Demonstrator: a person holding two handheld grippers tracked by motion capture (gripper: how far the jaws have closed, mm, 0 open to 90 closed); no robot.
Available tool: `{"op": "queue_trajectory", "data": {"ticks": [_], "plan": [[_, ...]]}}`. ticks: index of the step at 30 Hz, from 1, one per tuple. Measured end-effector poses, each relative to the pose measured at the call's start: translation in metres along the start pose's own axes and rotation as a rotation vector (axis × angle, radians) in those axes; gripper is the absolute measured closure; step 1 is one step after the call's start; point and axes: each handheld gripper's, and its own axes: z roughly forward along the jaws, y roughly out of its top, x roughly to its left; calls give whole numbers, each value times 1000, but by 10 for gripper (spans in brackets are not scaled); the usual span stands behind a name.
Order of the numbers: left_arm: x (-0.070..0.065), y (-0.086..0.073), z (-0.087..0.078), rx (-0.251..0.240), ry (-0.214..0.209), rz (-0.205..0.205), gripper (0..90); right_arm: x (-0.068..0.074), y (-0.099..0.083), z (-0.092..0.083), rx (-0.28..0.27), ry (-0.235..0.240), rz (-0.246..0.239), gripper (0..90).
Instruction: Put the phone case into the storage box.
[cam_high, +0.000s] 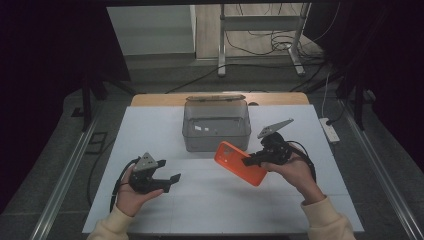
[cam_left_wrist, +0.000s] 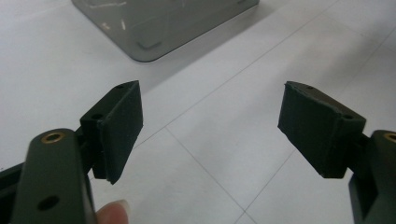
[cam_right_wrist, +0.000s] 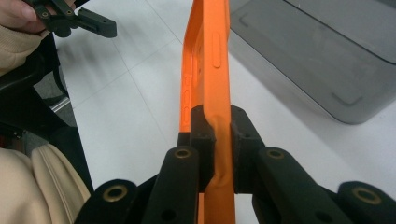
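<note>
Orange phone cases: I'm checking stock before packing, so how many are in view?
1. The orange phone case is pinched in the right gripper, held above the white table in front of the clear grey box. More could be hidden inside the box.

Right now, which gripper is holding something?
The right gripper, shut on the orange phone case by the clear box. The left gripper is open and empty.

Orange phone case (cam_right_wrist: 210, 70) between clamped pads (cam_right_wrist: 204, 135)

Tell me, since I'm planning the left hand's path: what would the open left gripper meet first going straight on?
Probably the smoky grey clear plastic box; the left gripper has only white tabletop before it, though depth is unclear.
</note>
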Motion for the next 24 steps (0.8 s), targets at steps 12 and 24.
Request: {"op": "queue_trajectory", "data": {"ticks": [12,24], "plan": [[3,-3,-3,-14,31,-8,223,-2,0,-6,-36,-28,13,824],[3,-8,-7,-17,37,-15,219,-1,6,-9,-77,-72,26,824]]}}
